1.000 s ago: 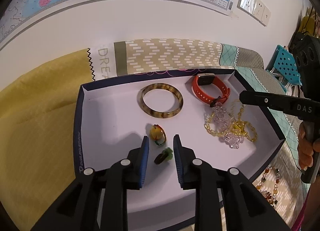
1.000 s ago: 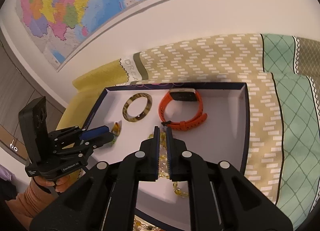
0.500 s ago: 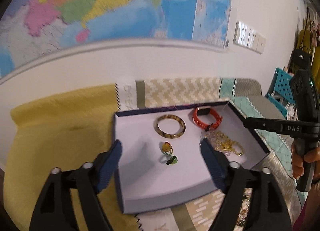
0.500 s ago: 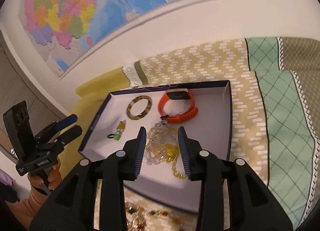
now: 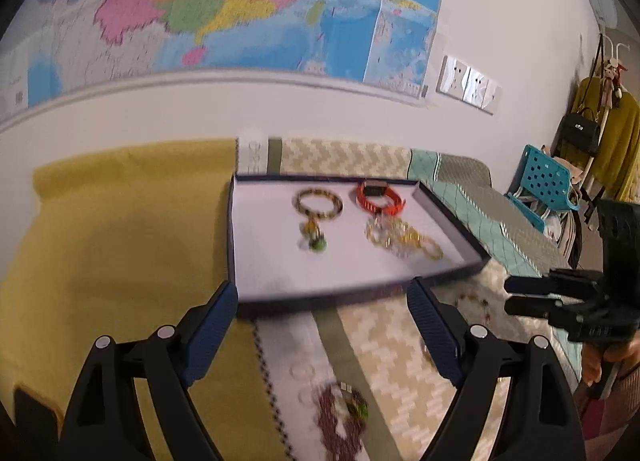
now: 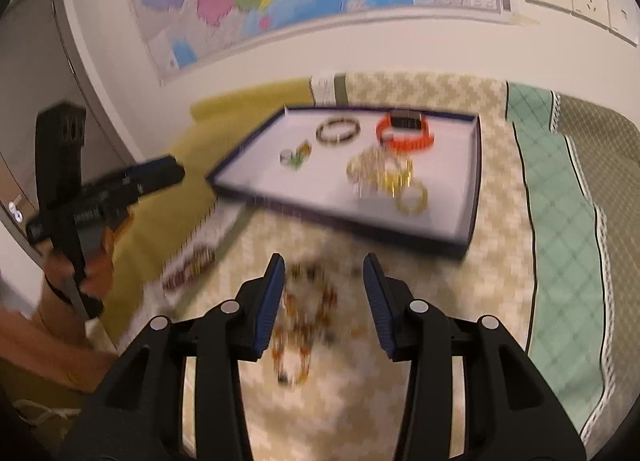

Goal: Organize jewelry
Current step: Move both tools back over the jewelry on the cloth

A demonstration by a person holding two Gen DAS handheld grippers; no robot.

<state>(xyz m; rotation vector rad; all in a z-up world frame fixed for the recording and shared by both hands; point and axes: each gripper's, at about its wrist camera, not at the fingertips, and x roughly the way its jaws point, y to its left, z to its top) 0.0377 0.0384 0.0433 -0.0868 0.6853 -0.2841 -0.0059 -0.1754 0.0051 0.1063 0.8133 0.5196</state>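
Both claws are empty. The left claw (image 5: pixel 322 315) gapes wide near the tray's (image 5: pixel 236 237) front edge; the right claw's (image 6: pixel 324 293) jaws, just been opening, stand half spread above a blurred amber bead strand (image 6: pixel 304 321) on the cloth. In the tray lie a bangle (image 5: pixel 319 203), orange watch (image 5: pixel 380 199) and smeared yellow beads (image 5: pixel 402 239). Another dark strand (image 5: pixel 340 417) is cut off below.

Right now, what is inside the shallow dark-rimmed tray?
The shallow dark-rimmed tray holds a tortoiseshell bangle, an orange smartwatch, a tangle of yellow and clear bead bracelets and two small rings. Blur hides finer detail; anything under the tangle is hidden.
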